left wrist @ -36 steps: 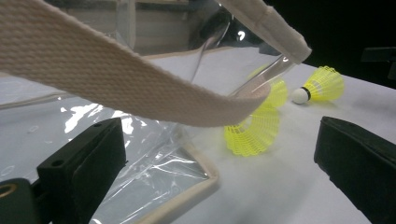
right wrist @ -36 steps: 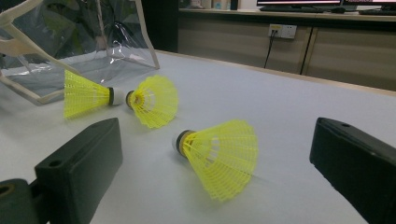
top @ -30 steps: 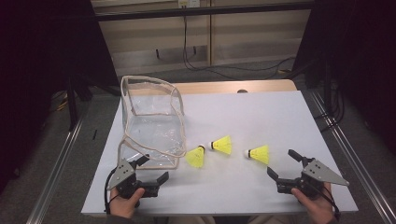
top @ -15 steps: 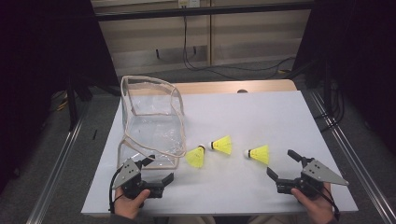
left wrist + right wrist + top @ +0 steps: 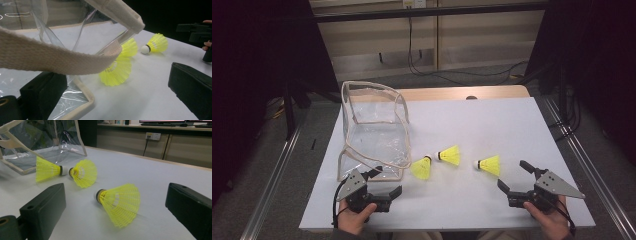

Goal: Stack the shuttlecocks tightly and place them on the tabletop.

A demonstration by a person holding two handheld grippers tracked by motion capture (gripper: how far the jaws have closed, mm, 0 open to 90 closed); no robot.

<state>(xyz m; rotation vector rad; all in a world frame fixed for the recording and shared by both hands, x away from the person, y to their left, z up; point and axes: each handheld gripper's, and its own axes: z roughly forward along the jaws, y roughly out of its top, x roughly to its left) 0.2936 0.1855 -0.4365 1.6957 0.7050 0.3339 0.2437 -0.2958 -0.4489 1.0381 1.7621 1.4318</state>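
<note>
Edging right along the near edge of the worktop (image 5: 512, 120) since a second ago, the left gripper (image 5: 384, 186) now sits with its fingers spread wide at the near corner of the clear bag (image 5: 374, 132); the right gripper (image 5: 513, 177) holds its earlier place, fingers likewise spread, pinching nothing.

Three yellow shuttlecocks lie on their sides on the white worktop. The nearest shuttlecock (image 5: 119, 201) rests just ahead of the right fingers (image 5: 43, 206), between their lines; in the high view its long axis runs across the worktop, white cork toward the person's left and skirt flaring to the right. The middle shuttlecock (image 5: 449, 156) lies the same way, cork left, skirt right. The left shuttlecock (image 5: 422, 167) lies just ahead and to the right of the left fingers (image 5: 45, 91), close against the bag's corner, its skirt turned toward the person and its cork pointing away.

Each skirt is a ribbed mesh cone of bright yellow plastic with a rounded white cork and a dark band at the neck. The bag is glossy, crinkled see-through plastic, boxy in shape, edged in coarse woven beige tape; one tape strap (image 5: 50, 58) droops across the left gripper view, directly above the left fingers. Both sets of fingers are blocky matt black pads.
</note>
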